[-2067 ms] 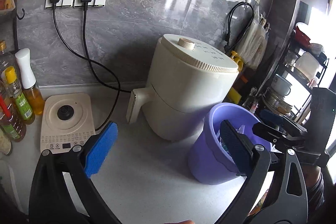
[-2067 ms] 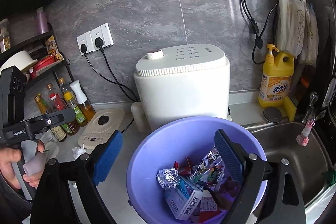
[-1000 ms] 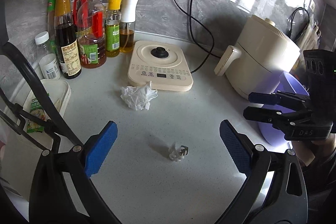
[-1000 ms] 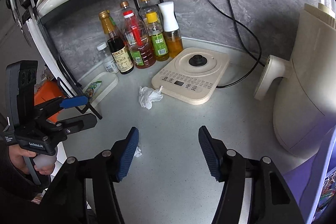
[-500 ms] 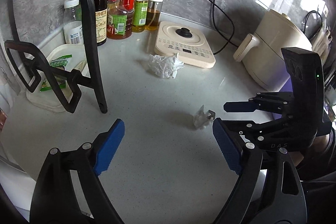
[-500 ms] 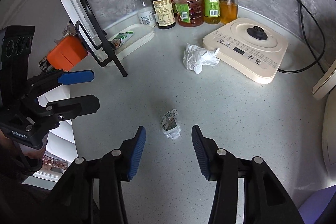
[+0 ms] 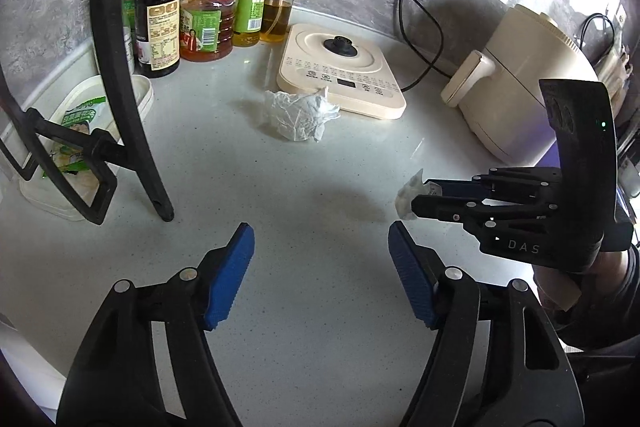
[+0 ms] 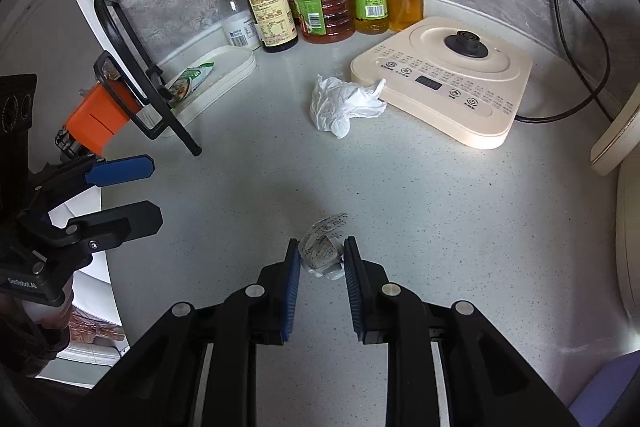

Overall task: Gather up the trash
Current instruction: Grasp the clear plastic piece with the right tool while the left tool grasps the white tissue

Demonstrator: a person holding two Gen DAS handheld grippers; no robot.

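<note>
Right gripper (image 8: 322, 265) had its blue-padded jaws narrowed around a small crumpled clear plastic wrapper (image 8: 323, 247) low in the centre of its view, flanking it closely; whether they pinched yet I could not tell. Left gripper (image 7: 320, 267) hung wide and empty at the bottom of its frame. This looked like the grasping step. Next should come a full squeeze, then a lift. A crumpled white tissue (image 8: 342, 103) lay above centre, beside the cream induction base (image 8: 444, 79).
</note>
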